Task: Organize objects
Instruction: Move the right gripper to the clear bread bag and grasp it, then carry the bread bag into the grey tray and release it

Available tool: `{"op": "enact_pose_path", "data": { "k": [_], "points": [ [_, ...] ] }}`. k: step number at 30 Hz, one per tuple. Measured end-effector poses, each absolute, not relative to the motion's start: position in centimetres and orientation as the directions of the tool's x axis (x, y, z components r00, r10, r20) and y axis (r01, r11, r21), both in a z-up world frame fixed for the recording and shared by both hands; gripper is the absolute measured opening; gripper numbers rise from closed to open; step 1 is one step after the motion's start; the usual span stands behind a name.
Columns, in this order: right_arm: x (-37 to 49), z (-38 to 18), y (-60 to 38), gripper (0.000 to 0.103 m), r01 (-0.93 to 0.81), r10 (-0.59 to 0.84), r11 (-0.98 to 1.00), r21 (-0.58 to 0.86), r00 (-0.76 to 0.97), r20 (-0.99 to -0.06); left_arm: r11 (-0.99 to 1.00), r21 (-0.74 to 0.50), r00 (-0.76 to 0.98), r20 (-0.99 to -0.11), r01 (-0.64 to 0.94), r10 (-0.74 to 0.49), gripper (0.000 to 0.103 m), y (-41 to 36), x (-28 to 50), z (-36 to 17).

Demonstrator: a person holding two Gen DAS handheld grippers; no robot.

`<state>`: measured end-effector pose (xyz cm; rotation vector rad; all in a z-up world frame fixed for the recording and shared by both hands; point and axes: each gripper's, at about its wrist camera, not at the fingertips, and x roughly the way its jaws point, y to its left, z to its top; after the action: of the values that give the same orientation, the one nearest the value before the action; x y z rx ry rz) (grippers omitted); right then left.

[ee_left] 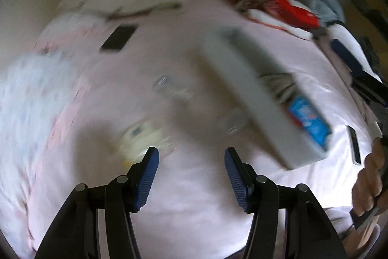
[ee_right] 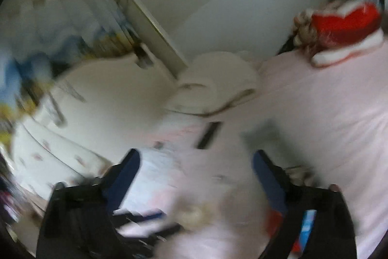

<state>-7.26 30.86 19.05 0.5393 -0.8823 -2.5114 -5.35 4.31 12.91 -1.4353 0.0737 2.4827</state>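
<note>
Pink bedding [ee_left: 184, 23] is seen beneath both claws; the left claw [ee_left: 191, 159] and the right claw [ee_right: 196, 162] are spread apart, nothing gripped, beside a grey box [ee_left: 245, 89].

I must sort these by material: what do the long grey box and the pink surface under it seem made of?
Long grey box: probably matte cardboard, given its flat faces, sharp edges and printed blue end; blur leaves it uncertain. Pink surface: soft fabric, like a bedsheet, showing folds and wrinkles.

Pink bed [ee_left: 194, 205]; perhaps a phone [ee_left: 118, 38].
</note>
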Motion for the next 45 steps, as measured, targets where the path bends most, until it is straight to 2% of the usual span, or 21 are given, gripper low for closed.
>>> {"op": "enact_pose_path", "data": {
  "k": [2,5,9,12,14,19,25,28,30,32,34,39,45],
  "points": [
    [-8.8,17.8,28.6,0.084,0.242,-0.502,-0.729,0.641,-0.825,-0.259,-0.975,-0.1,-0.461,-0.868,-0.199,0.183,0.054,1.8,-5.7,10.7],
    [-10.2,16.6,26.0,0.084,0.232,-0.484,-0.817,0.528,-0.775,-0.407,-0.989,-0.06,-0.455,-0.883,-0.132,0.114,0.054,-0.9,-6.2,7.4],
    [-11.2,13.8,21.9,0.084,0.277,-0.464,-0.876,0.394,-0.706,-0.536,-0.991,-0.097,-0.395,-0.91,-0.087,0.124,0.054,-3.0,-7.3,4.4],
    [-12.4,11.2,18.6,0.075,0.313,-0.442,-0.897,0.312,-0.612,-0.656,-0.989,-0.109,-0.391,-0.91,-0.096,0.138,0.054,-3.5,-8.1,3.9],
    [-12.4,9.3,17.2,0.073,0.326,-0.449,-0.892,0.314,-0.55,-0.705,-0.99,-0.097,-0.4,-0.907,-0.101,0.13,0.054,-3.3,-8.4,4.0],
    [-14.2,5.6,14.2,0.068,0.346,-0.508,-0.856,0.384,-0.425,-0.749,-0.981,-0.153,-0.4,-0.897,-0.117,0.188,0.054,-2.8,-8.6,3.6],
    [-16.9,2.0,12.2,0.068,0.289,-0.578,-0.813,0.505,-0.306,-0.756,-0.98,-0.138,-0.391,-0.902,-0.14,0.183,0.054,-2.1,-8.6,3.3],
    [-16.8,0.8,10.6,0.068,0.304,-0.55,-0.828,0.471,-0.285,-0.785,-0.978,-0.162,-0.378,-0.904,-0.129,0.199,0.054,-2.2,-8.8,3.0],
    [-16.4,0.9,9.7,0.074,0.345,-0.523,-0.838,0.421,-0.296,-0.799,-0.981,-0.151,-0.366,-0.912,-0.125,0.187,0.054,-2.3,-8.7,2.7],
    [-16.0,0.9,9.4,0.075,0.367,-0.506,-0.844,0.391,-0.304,-0.807,-0.984,-0.126,-0.365,-0.917,-0.126,0.164,0.054,-2.2,-8.7,2.6],
    [-15.8,0.8,9.6,0.072,0.371,-0.502,-0.846,0.383,-0.314,-0.806,-0.985,-0.128,-0.356,-0.921,-0.112,0.16,0.054,-2.5,-8.9,2.5],
    [-15.9,0.9,10.6,0.059,0.344,-0.538,-0.831,0.437,-0.295,-0.79,-0.979,-0.189,-0.353,-0.913,-0.075,0.203,0.054,-3.3,-9.0,2.9],
    [-15.1,2.8,11.9,0.056,0.322,-0.544,-0.832,0.451,-0.322,-0.775,-0.966,-0.242,-0.387,-0.886,-0.087,0.256,0.054,-3.0,-8.6,4.5]
  ]
}}
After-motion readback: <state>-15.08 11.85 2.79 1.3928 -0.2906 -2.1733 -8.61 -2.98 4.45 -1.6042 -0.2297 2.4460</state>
